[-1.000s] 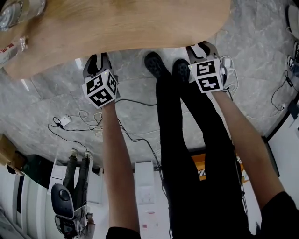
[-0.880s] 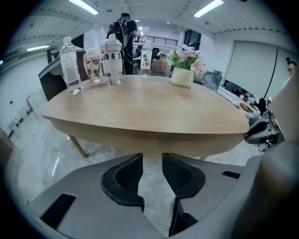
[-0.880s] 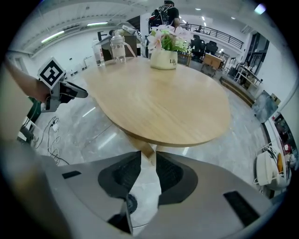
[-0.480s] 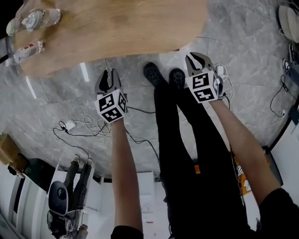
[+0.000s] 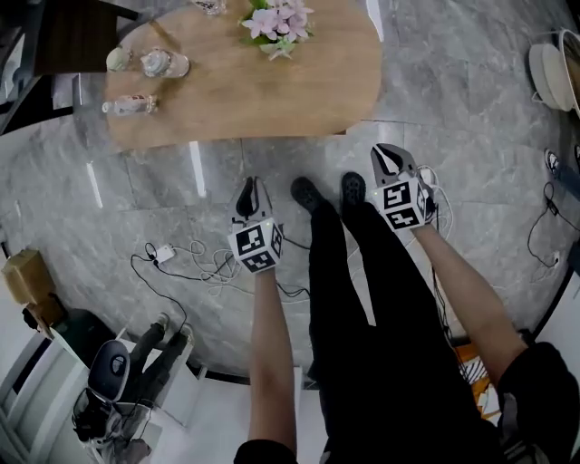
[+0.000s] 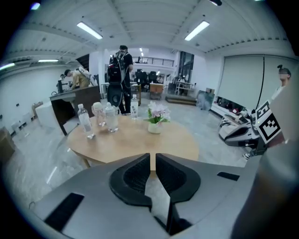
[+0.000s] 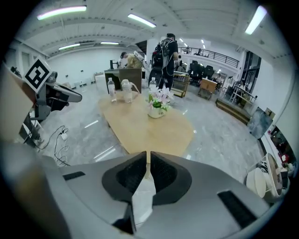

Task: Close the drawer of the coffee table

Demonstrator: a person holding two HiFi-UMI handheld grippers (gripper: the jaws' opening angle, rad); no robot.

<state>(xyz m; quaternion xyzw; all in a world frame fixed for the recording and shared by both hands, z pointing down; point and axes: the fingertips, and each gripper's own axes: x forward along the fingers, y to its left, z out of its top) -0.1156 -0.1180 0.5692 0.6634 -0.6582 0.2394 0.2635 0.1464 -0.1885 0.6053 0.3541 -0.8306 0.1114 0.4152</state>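
The wooden coffee table (image 5: pixel 272 82) with its rounded top stands at the top of the head view. No drawer shows in any view. My left gripper (image 5: pixel 249 186) hangs over the grey floor, well short of the table's near edge. Its jaws are closing and stand nearly together with nothing between them. My right gripper (image 5: pixel 388 154) is level with it on the other side of the person's legs, its jaws also closing on nothing. Each gripper view looks over its own gripper, left (image 6: pixel 153 156) and right (image 7: pixel 148 154), to the table (image 6: pixel 135 140) (image 7: pixel 145 126) beyond.
Water bottles (image 5: pixel 145 63) and a flower pot (image 5: pixel 276 20) stand on the table. The person's shoes (image 5: pixel 313 195) are between the grippers. White cables (image 5: pixel 181 258) lie on the floor at left, near a cardboard box (image 5: pixel 25 272). Another person (image 6: pixel 119 70) stands beyond the table.
Both grippers have lifted and drawn back from the table's edge. Their jaws have come nearly together. The head view has pulled back and now takes in the whole table.
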